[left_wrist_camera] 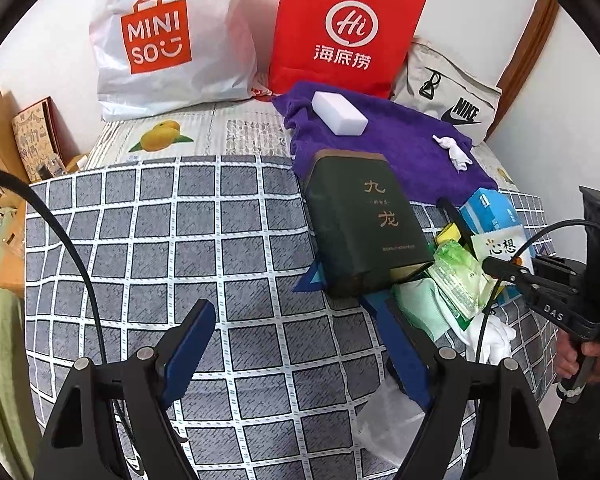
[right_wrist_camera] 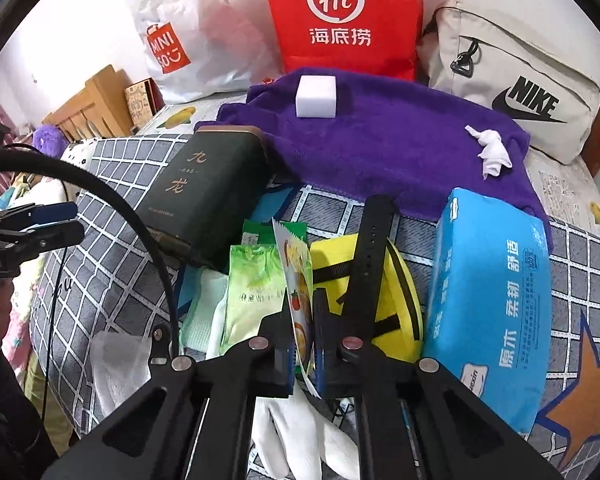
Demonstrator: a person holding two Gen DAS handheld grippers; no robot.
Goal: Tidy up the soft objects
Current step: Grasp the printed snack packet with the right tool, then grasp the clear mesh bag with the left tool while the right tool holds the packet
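On the checked bedspread (left_wrist_camera: 180, 248) lies a pile of soft things beside a dark green box (left_wrist_camera: 364, 220) (right_wrist_camera: 208, 196). My right gripper (right_wrist_camera: 303, 320) is shut on a thin white snack packet (right_wrist_camera: 298, 280), held edge-on above a green packet (right_wrist_camera: 252, 292), a yellow pouch (right_wrist_camera: 396, 300) and white gloves (right_wrist_camera: 300, 432). That packet also shows in the left wrist view (left_wrist_camera: 500, 246). A blue tissue pack (right_wrist_camera: 492, 300) lies to its right. A purple towel (right_wrist_camera: 380, 140) carries a white sponge (right_wrist_camera: 316, 96) and a crumpled white cloth (right_wrist_camera: 492, 152). My left gripper (left_wrist_camera: 300, 320) is open and empty over the bedspread.
A white Miniso bag (left_wrist_camera: 164, 40), a red paper bag (left_wrist_camera: 344, 28) and a beige Nike bag (right_wrist_camera: 512, 80) stand against the wall at the back. A black strap (right_wrist_camera: 370, 240) lies over the yellow pouch. Cardboard and wooden items (left_wrist_camera: 4, 152) sit off the bed's left side.
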